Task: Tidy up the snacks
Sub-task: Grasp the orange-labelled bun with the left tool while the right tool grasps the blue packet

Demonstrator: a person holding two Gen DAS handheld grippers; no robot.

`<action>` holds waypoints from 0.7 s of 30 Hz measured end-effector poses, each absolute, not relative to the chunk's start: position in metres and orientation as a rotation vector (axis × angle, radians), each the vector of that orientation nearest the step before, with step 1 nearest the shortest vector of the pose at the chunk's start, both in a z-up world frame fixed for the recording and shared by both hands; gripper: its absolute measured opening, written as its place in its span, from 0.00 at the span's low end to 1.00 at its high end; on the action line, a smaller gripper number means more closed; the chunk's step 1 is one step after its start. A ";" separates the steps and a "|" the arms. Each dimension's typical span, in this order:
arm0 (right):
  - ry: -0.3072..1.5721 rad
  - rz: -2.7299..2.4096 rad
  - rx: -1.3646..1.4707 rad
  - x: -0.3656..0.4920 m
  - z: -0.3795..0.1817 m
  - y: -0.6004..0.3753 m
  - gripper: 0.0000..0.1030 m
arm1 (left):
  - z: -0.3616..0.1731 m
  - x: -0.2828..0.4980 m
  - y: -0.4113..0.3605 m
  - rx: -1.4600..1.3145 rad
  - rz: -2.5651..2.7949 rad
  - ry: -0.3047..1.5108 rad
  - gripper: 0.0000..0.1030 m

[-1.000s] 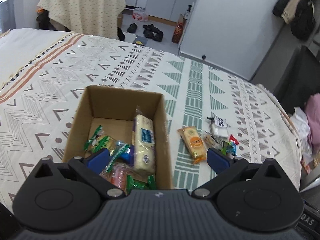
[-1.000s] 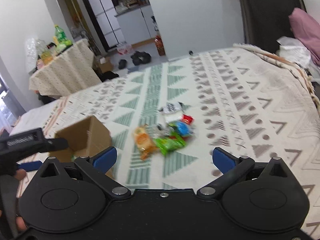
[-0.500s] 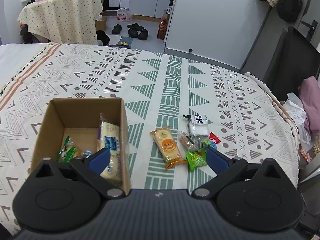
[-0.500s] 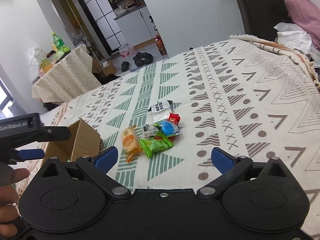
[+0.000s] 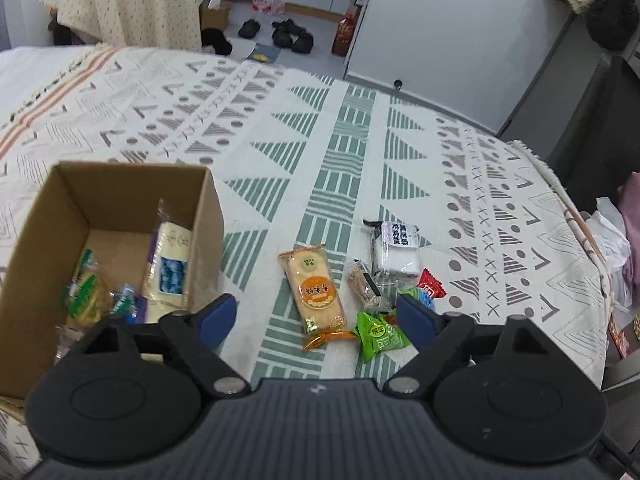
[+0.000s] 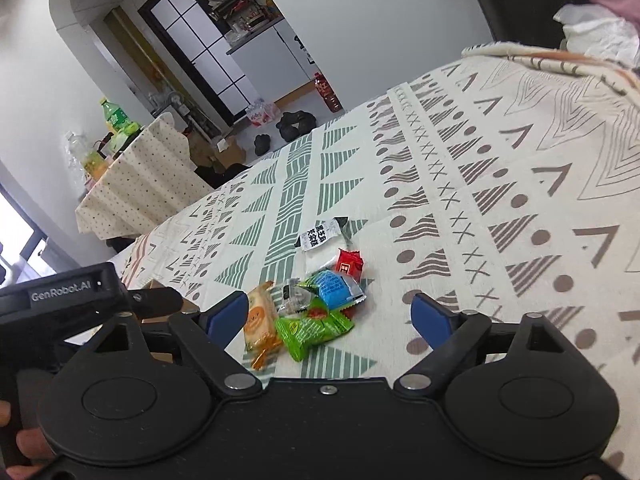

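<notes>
Hovering over a patterned bedspread (image 5: 352,152), 2 handheld grippers frame a small heap of wrapped snacks beside a cardboard box (image 5: 120,184). The left gripper (image 5: 316,318) has its blue pads (image 5: 218,316) spread and closing, with the orange cracker packet (image 5: 316,288) and a green packet (image 5: 378,334) lying on the cloth in the gap; neither pad presses on anything. The right gripper (image 6: 330,314) is likewise spread and closing, with the same green packet (image 6: 312,330) and the orange cracker packet (image 6: 260,320) showing between its pads, untouched.

The loose heap sits just right of the box in the left wrist view. Behind the orange packet lies a white packet with black print (image 5: 396,248), and between them a clear-wrapped brown bar (image 5: 364,284). A small red packet (image 5: 431,285) rests at the heap's right edge. In the right wrist view a blue-and-silver packet (image 6: 334,288) lies on top of the green one, though how many small sweets sit underneath is hard to tell.

Inside the box, a long pale packet (image 5: 172,256) leans against the right wall, with green-wrapped snacks (image 5: 86,288) on the floor at the left. The left gripper's black body (image 6: 68,292) and fingers of a hand (image 6: 28,448) show at the right wrist view's left edge.
</notes>
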State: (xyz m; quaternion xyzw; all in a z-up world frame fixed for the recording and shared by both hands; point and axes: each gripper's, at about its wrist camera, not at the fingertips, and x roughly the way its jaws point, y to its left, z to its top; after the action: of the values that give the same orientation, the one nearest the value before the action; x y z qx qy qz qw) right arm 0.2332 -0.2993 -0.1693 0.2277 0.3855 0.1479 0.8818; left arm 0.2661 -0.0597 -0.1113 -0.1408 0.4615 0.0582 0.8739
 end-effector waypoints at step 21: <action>0.906 0.373 0.529 0.284 -0.213 -0.292 0.62 | -0.180 0.319 -0.068 -0.320 0.249 1.096 0.57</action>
State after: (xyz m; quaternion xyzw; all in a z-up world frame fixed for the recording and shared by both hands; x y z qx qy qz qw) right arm 0.2835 -0.2920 -0.2127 0.2512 0.4299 0.1769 0.8490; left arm 0.3190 -0.0677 -0.1804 -0.1508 0.5173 0.1173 0.8342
